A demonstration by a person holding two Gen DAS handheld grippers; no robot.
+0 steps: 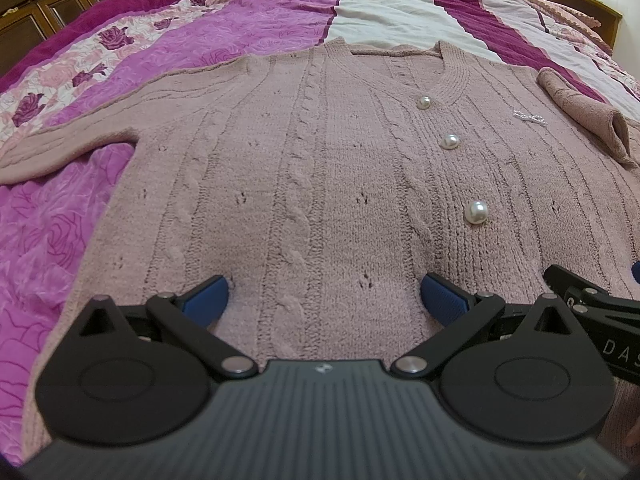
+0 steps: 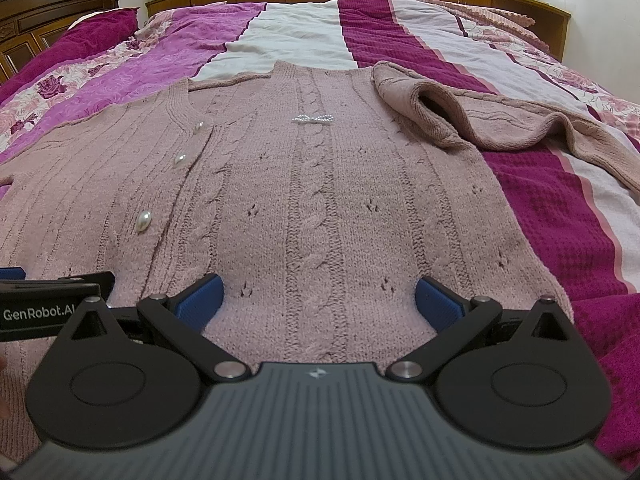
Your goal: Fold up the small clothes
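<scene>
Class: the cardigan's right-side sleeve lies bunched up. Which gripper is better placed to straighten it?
Probably the right gripper. It is open over the cardigan, nearest the bunched sleeve. The left gripper sits farther away.

The left claw [image 1: 324, 296] is spread wide, its two blue-padded fingers [image 1: 206, 298] far apart with nothing between them. The right claw [image 2: 320, 296] is spread just as wide, its blue fingers [image 2: 200, 300] likewise holding nothing. The two sit side by side, close together: in each wrist view the other's black frame shows at the inner edge.
</scene>
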